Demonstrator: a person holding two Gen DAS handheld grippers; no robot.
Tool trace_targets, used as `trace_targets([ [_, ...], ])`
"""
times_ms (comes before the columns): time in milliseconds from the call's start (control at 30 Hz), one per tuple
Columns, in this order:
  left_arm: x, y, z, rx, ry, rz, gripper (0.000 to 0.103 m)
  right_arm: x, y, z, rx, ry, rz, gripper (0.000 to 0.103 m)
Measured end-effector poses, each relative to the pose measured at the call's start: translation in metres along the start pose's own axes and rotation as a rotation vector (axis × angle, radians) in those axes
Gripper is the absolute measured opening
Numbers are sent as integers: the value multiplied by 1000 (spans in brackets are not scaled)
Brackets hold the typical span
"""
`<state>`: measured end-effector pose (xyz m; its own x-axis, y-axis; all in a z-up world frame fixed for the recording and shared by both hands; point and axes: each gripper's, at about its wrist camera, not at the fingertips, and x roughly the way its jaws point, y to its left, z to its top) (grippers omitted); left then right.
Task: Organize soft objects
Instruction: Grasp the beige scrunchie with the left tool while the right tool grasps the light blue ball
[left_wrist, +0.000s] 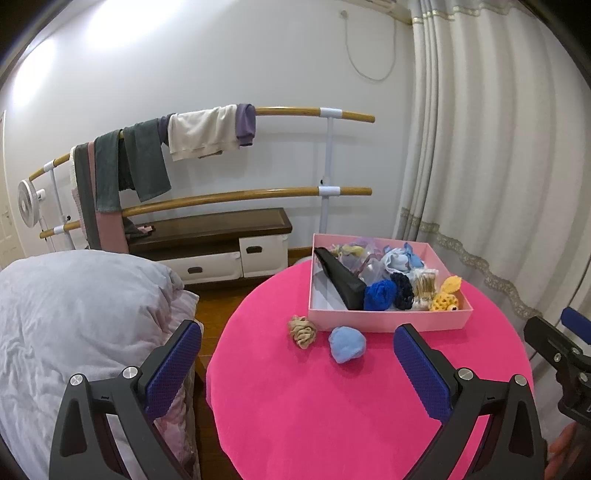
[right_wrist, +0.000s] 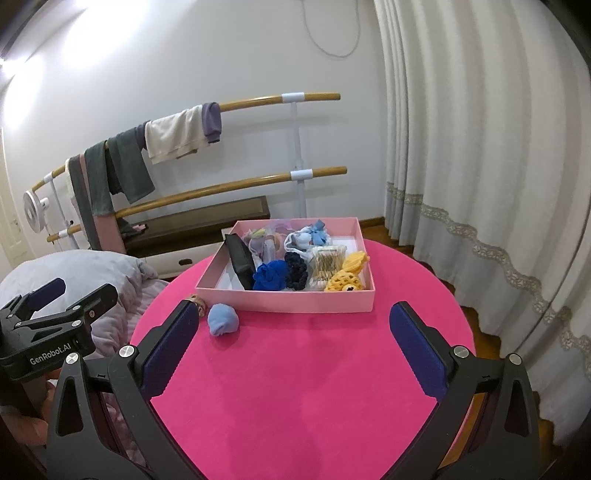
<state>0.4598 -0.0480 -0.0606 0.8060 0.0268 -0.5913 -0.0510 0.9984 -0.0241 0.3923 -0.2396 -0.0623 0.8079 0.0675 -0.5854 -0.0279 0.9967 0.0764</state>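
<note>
Jaws on both our grippers, left (left_wrist: 297, 363) and right (right_wrist: 293, 341), gape wide and empty above the desk (left_wrist: 314, 413). Our box (left_wrist: 388, 320) already holds most soft things. Just outside it lie a blue ball (left_wrist: 346, 344) and a beige knot (left_wrist: 302, 331); both look light and squashy, so we'd pinch each across its middle.

Your round table (right_wrist: 295, 387) wears a matt, velvety pink cloth, and the pink box (right_wrist: 306, 301) looks like smooth card. Your gripper pads (left_wrist: 421, 373) are dimpled blue rubber on matt black plastic; the light blue ball (left_wrist: 346, 344) looks soft and fuzzy.
</note>
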Motion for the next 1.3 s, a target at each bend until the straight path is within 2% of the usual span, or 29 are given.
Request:
trace_targets([
  [233,13,9,-4,-13,36,9,103,13,1,-2,-2,27,-1,103],
  [500,50,19,-8,-13,105,21,103,46,2,-10,4,96,24,103],
  [833,128,24,-14,2,194,41,103,117,11,-22,22,221,94,103],
  [1067,189,28,-13,16,229,43,103,171,22,-29,39,317,163,103],
  [1133,206,27,-14,14,240,39,103,184,26,-31,41,338,190,96],
  [1300,244,29,-17,25,263,27,102,212,32,-35,51,382,238,89],
])
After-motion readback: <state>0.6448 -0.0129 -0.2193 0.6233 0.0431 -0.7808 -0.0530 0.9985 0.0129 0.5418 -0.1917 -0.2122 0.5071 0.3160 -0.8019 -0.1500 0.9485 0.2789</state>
